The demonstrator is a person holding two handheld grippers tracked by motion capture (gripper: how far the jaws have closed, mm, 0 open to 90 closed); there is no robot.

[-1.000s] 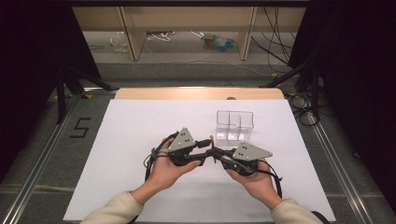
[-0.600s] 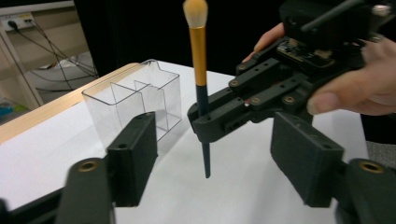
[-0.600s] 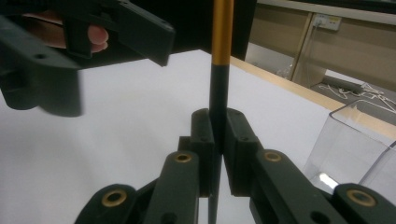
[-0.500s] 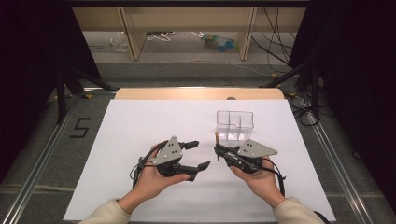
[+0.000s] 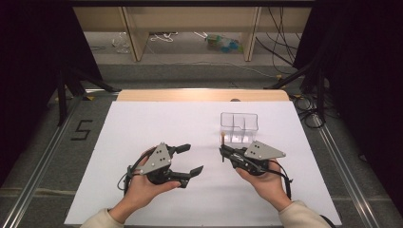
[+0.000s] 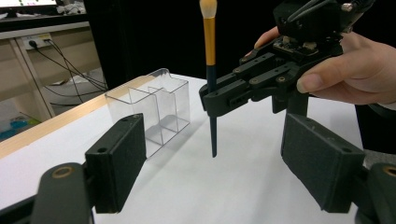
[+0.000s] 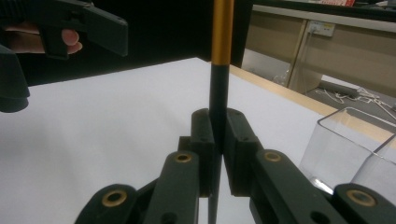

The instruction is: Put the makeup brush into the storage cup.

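handover step is wrapping up: right gripper [image 5: 223, 151] is clamping the brush [image 6: 210, 60] upright, bristles up, tip over the table [image 5: 142, 123] just beside the clear box [image 5: 239, 126]. left gripper [image 5: 192, 159] jaws have just been opening, nothing btwn them. next: right is needing to lower the brush into a compartment w/o tipping the box.

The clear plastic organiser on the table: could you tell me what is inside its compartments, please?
Nothing shows inside the clear organiser: through its walls, the compartments look empty. The brush stands upright outside it, clamped in the right gripper.
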